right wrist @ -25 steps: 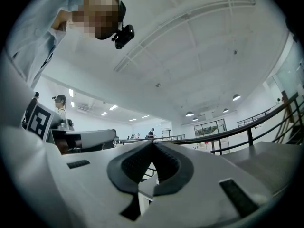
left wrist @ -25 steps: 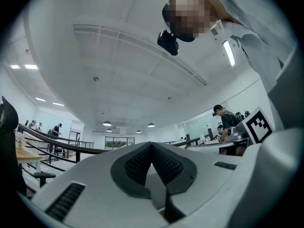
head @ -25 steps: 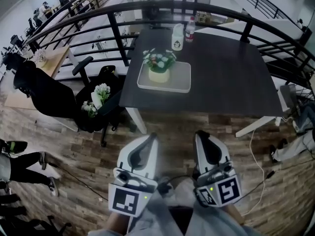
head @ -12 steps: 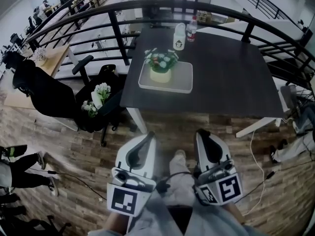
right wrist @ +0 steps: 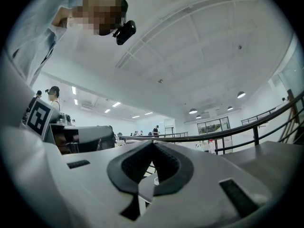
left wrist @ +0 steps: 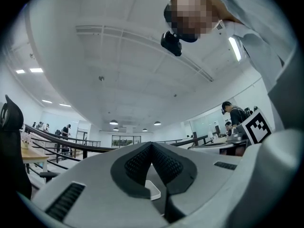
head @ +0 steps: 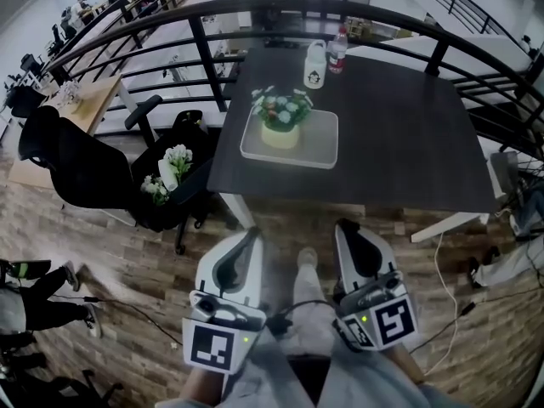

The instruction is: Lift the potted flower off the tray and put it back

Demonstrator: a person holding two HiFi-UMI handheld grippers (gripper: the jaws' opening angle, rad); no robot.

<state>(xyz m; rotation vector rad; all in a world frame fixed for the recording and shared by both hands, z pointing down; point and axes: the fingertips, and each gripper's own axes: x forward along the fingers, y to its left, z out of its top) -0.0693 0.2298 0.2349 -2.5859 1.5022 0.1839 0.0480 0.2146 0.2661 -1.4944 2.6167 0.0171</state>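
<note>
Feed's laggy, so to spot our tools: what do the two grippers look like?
Both the left gripper and right gripper are white rounded shells with dark ribbed pads. Each carries a cube with black-and-white square markers and a green light. A black cable loops between them. The sleeve is pale grey.

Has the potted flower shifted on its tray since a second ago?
No. The potted flower still sits on the left half of the white tray.
</note>
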